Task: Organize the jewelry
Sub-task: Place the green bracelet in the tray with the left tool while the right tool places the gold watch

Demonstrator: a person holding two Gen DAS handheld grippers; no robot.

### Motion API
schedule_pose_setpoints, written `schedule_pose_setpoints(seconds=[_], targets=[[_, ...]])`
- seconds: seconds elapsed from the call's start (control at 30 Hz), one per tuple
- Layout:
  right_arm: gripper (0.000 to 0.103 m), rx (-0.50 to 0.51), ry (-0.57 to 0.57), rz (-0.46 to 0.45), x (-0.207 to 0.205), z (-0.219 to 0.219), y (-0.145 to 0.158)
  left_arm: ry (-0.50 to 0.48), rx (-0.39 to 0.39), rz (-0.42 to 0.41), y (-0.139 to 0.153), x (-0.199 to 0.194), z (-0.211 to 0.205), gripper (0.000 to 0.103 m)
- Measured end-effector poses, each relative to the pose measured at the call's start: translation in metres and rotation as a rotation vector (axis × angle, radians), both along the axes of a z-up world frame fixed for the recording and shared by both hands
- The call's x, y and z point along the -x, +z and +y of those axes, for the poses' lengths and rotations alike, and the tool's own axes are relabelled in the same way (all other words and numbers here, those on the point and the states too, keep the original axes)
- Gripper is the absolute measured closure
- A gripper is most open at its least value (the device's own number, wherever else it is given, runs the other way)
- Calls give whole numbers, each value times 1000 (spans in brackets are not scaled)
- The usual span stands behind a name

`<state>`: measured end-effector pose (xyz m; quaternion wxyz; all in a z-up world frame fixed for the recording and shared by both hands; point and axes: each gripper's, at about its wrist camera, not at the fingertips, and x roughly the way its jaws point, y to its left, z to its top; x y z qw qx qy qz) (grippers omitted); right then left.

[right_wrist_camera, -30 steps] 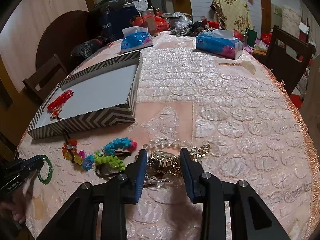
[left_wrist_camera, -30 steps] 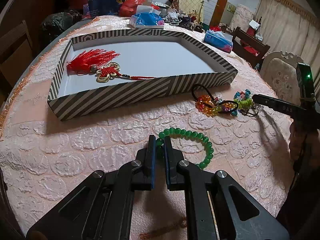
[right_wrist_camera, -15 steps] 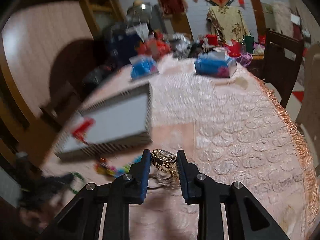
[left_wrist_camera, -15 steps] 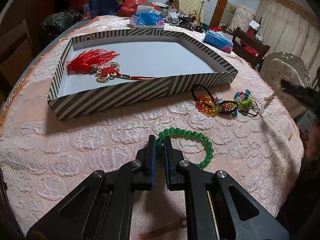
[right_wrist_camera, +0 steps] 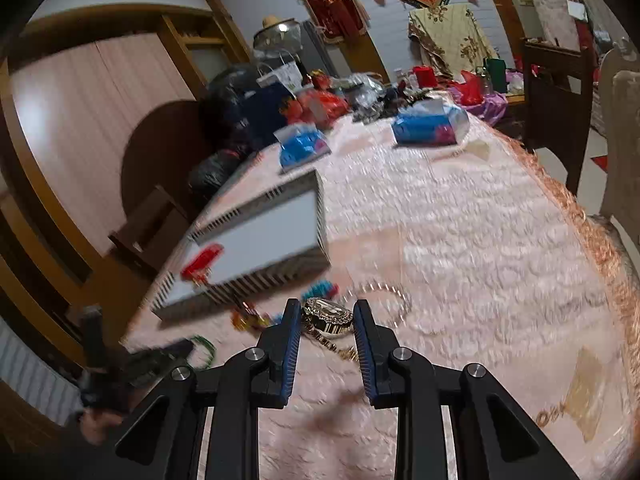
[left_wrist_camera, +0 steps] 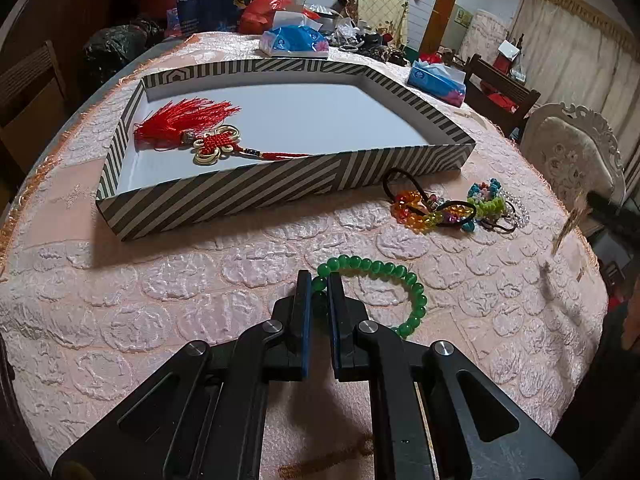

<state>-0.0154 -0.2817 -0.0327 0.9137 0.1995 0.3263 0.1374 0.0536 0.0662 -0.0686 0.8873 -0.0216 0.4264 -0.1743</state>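
My left gripper (left_wrist_camera: 319,280) is shut on a green bead bracelet (left_wrist_camera: 384,272) that lies on the pink tablecloth in front of the striped tray (left_wrist_camera: 280,188). A red tassel knot (left_wrist_camera: 192,128) lies in the tray's left part. My right gripper (right_wrist_camera: 327,312) is shut on a gold watch (right_wrist_camera: 328,316) and holds it above the table; its strap hangs down. The watch strap shows at the right edge of the left wrist view (left_wrist_camera: 568,224). The tray (right_wrist_camera: 280,276) is blurred in the right wrist view.
A pile of coloured bead bands (left_wrist_camera: 452,210) lies right of the tray. A clear bead string (right_wrist_camera: 384,300) lies on the cloth. Tissue packs (left_wrist_camera: 294,40) (left_wrist_camera: 436,80) stand behind the tray. Chairs (left_wrist_camera: 572,152) surround the table.
My right gripper has closed on the gold watch and lifted it off the table, swinging up. My left gripper has stayed shut on the green bracelet.
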Motion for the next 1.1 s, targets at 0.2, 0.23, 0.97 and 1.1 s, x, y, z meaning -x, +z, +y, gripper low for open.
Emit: schedule_pose_setpoints(seconds=[0.2,0.23,0.97,1.1], targets=[[78,43,6,-19,1,6,-2,-17,15,-17,4,3,2,97],[78,41,5,-17,1,6,-2,-21,20,-30,7,5,2,97],[78,116,15,-56,13,17,6,-49,85,-196,107,21,-4,97],[78,130,33,-57,7,23,13,-29,79,-203,114,1,0,97]])
